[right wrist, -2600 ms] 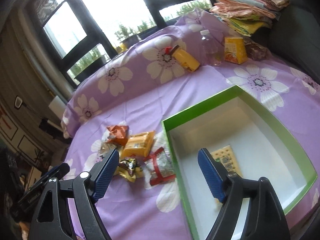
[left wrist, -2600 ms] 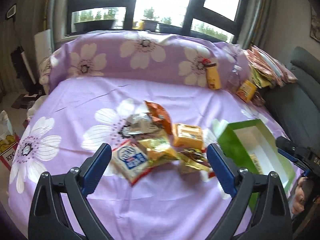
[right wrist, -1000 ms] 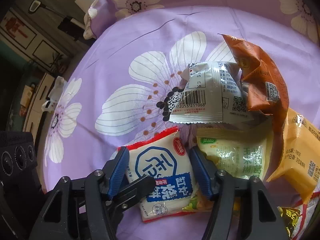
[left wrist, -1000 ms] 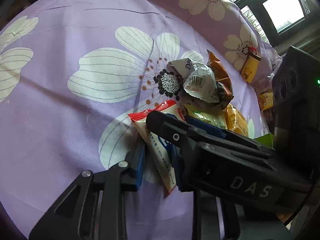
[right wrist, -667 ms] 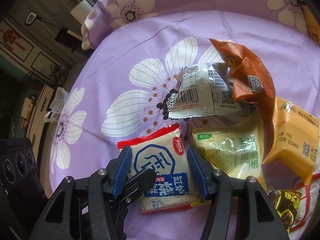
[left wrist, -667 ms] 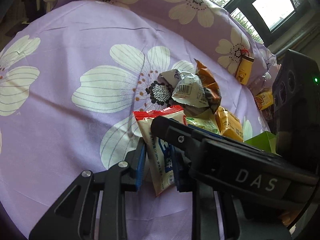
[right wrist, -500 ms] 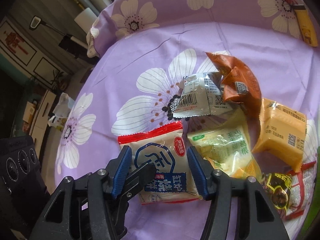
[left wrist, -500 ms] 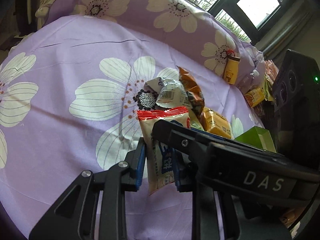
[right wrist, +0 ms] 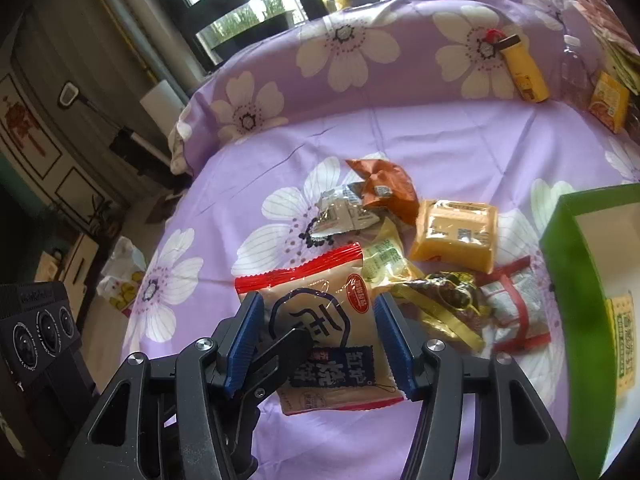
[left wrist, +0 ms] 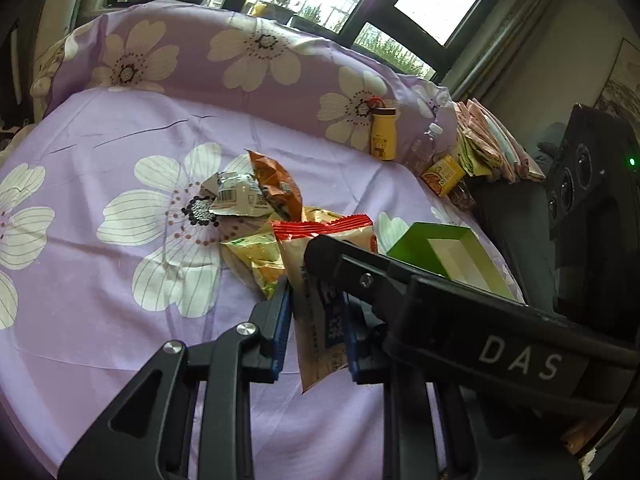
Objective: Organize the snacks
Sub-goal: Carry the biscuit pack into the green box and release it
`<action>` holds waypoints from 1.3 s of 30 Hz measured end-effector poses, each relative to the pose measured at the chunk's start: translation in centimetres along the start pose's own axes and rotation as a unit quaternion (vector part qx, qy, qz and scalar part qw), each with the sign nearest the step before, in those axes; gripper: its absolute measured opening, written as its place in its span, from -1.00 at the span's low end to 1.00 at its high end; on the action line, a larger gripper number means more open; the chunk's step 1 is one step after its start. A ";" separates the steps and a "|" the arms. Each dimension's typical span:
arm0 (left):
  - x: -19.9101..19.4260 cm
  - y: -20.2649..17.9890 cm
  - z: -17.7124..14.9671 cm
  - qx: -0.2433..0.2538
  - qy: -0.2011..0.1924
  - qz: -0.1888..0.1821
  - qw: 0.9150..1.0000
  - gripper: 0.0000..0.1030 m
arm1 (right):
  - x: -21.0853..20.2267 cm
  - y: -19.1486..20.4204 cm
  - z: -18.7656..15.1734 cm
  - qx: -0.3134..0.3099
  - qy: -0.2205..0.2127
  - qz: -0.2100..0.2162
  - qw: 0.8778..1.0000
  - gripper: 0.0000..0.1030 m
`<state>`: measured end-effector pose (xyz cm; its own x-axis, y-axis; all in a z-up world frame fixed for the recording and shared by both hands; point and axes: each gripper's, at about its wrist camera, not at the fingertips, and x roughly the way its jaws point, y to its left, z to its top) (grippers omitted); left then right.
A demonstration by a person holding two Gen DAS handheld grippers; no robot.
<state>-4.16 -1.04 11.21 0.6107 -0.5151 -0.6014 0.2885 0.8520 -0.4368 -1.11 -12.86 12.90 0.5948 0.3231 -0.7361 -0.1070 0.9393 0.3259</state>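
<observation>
- Two grippers meet on one red-topped beige biscuit packet with blue lettering point(right wrist: 326, 332); we judge this the carrying step, with the packet lifted clear of the purple flowered bedsheet point(left wrist: 120, 300).
- Our left gripper point(left wrist: 316, 316) pinches the packet edge-on between its blue pads.
- Our right gripper point(right wrist: 320, 336) brackets the packet's sides, jaws partly spread; we cannot tell whether its pads touch.
- A loose pile of other snack packets point(right wrist: 436, 256) lies on the sheet between the held packet and the green-walled open box with white floor point(right wrist: 576, 280).
- Next, we should carry the packet rightward over the pile and release it inside the box.
</observation>
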 end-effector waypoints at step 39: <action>12.1 -24.9 -2.3 0.143 0.091 -0.098 0.981 -0.56 | -15.8 -24.6 -2.7 0.196 -0.132 -0.076 0.969 0.17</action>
<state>-5.69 -28.71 13.25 0.3895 -0.6576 -0.6449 0.5976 0.7132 -0.3663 -9.99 -40.75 14.91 0.7686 0.0952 -0.6326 0.2774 0.8414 0.4637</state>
